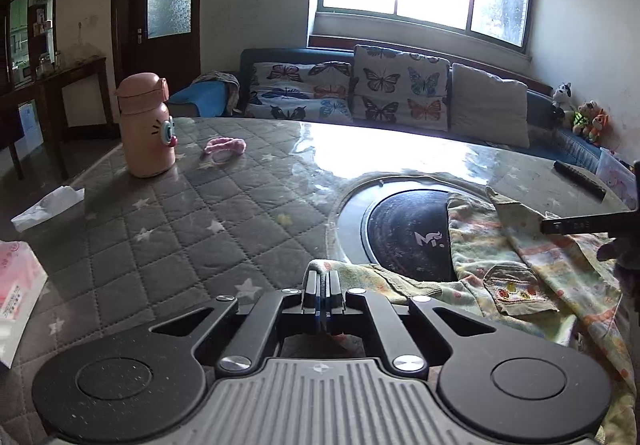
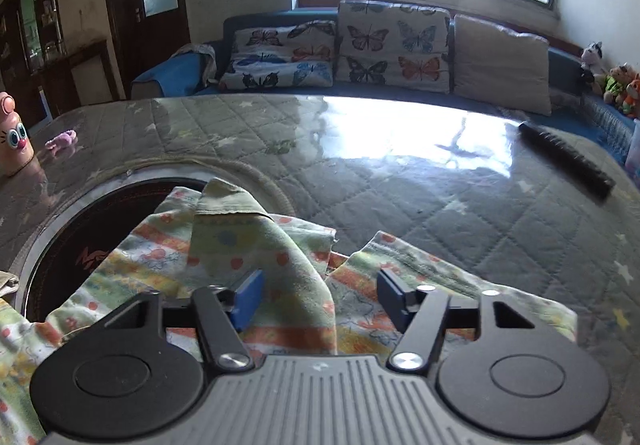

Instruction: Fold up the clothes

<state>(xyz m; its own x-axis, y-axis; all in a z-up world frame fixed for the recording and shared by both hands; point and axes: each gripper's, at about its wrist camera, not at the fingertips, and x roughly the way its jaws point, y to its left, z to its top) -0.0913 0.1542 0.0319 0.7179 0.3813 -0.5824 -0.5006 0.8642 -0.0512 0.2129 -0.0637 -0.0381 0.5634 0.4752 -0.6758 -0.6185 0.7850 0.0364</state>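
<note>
A small patterned garment, green and yellow with orange prints, lies crumpled on the quilted table, partly over a round black hotplate. My left gripper is shut on a bunched edge of the garment at its left end. My right gripper is open, its jaws wide apart over the garment, with a raised fold of cloth between them. One finger of the right gripper shows at the right edge of the left wrist view.
A pink cartoon bottle and a pink hair tie sit at the far left of the table. A black remote lies at the far right. Tissue packs lie at the left edge. A sofa with butterfly cushions stands behind.
</note>
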